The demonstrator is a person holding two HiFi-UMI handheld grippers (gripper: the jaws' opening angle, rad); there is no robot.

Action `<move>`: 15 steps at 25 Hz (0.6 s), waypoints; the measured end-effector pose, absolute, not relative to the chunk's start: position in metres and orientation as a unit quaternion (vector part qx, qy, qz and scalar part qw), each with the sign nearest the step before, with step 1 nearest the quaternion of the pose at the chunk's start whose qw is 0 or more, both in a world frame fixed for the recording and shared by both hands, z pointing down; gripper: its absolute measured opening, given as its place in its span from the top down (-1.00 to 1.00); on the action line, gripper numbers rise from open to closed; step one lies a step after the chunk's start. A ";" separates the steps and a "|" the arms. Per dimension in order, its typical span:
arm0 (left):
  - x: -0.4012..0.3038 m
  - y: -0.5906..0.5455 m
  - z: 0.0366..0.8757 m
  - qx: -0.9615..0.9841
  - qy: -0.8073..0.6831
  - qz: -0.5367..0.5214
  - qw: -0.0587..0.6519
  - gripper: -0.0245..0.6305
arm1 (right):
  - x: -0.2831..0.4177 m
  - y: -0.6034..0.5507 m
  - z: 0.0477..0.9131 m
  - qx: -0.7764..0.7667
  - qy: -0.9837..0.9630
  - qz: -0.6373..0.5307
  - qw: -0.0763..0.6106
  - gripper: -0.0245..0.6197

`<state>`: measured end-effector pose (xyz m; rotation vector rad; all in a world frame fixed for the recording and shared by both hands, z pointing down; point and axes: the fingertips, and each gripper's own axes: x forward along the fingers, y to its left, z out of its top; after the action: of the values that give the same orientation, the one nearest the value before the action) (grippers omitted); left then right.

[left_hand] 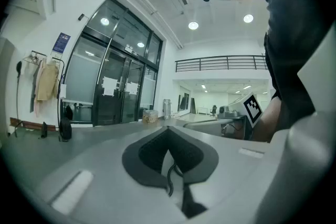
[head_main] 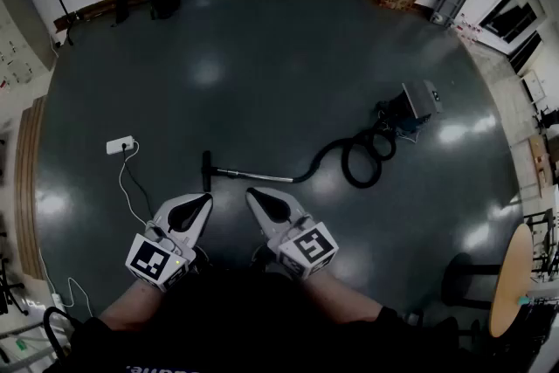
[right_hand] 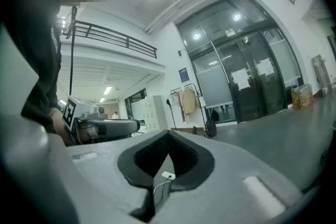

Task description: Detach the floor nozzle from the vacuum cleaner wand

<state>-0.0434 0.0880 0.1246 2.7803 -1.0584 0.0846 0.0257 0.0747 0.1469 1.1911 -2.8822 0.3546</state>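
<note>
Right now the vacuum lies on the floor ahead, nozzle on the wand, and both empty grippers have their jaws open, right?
Wrong on the jaws: they are shut, not open. The left gripper view shows the left gripper closed on nothing, the right gripper view the right gripper likewise. The floor nozzle is on the wand.

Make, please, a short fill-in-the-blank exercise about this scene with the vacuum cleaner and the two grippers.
1. The jaws of the left gripper and the right gripper are both ____, with nothing between them.
2. The floor nozzle is ____ to the wand.
3. In the head view, the canister lies to the ____ of the floor nozzle.
4. The colour of the power strip is ____.

Missing words: shut; attached; right; white
</note>
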 end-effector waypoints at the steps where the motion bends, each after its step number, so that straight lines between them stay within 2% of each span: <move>1: -0.042 0.088 0.125 0.931 -0.355 0.029 0.084 0.92 | 0.027 0.075 0.148 0.378 -0.919 0.115 0.001 0.93; 15: -0.020 0.084 0.140 0.929 -0.360 0.050 0.068 0.92 | 0.043 0.074 0.148 0.363 -0.925 0.111 -0.007 0.92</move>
<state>-0.0202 0.0837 0.1396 2.7991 -1.0862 0.1521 0.0435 0.0737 0.1480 1.1446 -2.9192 0.3487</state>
